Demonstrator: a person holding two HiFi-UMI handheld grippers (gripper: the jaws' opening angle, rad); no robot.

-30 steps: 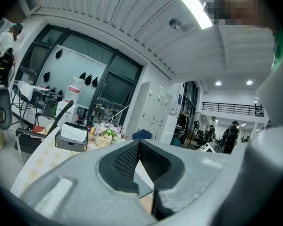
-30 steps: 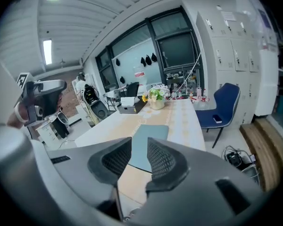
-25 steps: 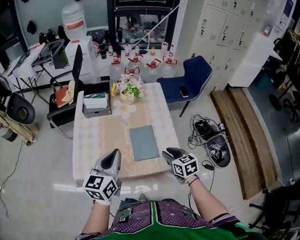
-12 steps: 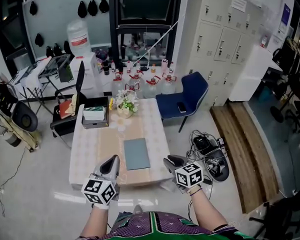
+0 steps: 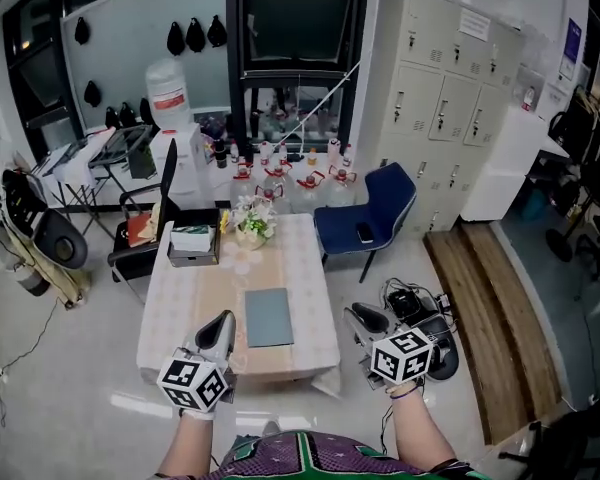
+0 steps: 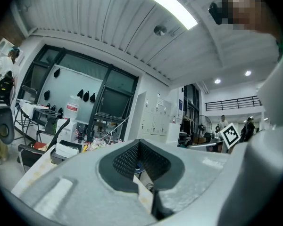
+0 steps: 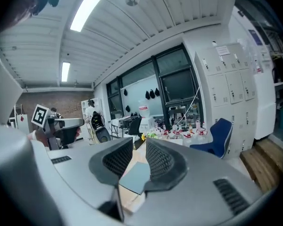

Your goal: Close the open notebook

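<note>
Table [image 5: 175,298] with a pale checked cloth took up the centre of the head view. The blue chair [image 5: 372,211] stood off its far right corner, and a tangle of cables [image 5: 412,306] lay on the floor to the right. The notebook [image 5: 269,317] lay flat mid-table, slightly toward the near edge, with its grey-blue cover up and no pages showing, so it read as already closed and the task looked done. A box [image 5: 192,244] and a flower pot [image 5: 251,224] sat at the far end, well apart from it. The left gripper [image 5: 222,322] hung at the near edge, just left of the notebook and not touching it. Its tips were clenched together with nothing between them. The right gripper [image 5: 355,314] hung beyond the table's near right corner, over the floor and clear of the notebook. Its jaws stood slightly apart and had just been closing. Nothing sat between them, and the notebook showed only through the gap, well beyond. My read on the risks: the cover could lift back open if the spine wasn't pressed flat, and I couldn't tell that from here. Another pass by either gripper could catch the cloth and drag the notebook, or flip the cover open if a tip went under its edge. The right gripper was near the table corner, so a careless swing inward could clip it. The loose cables by the feet were a trip hazard.
</note>
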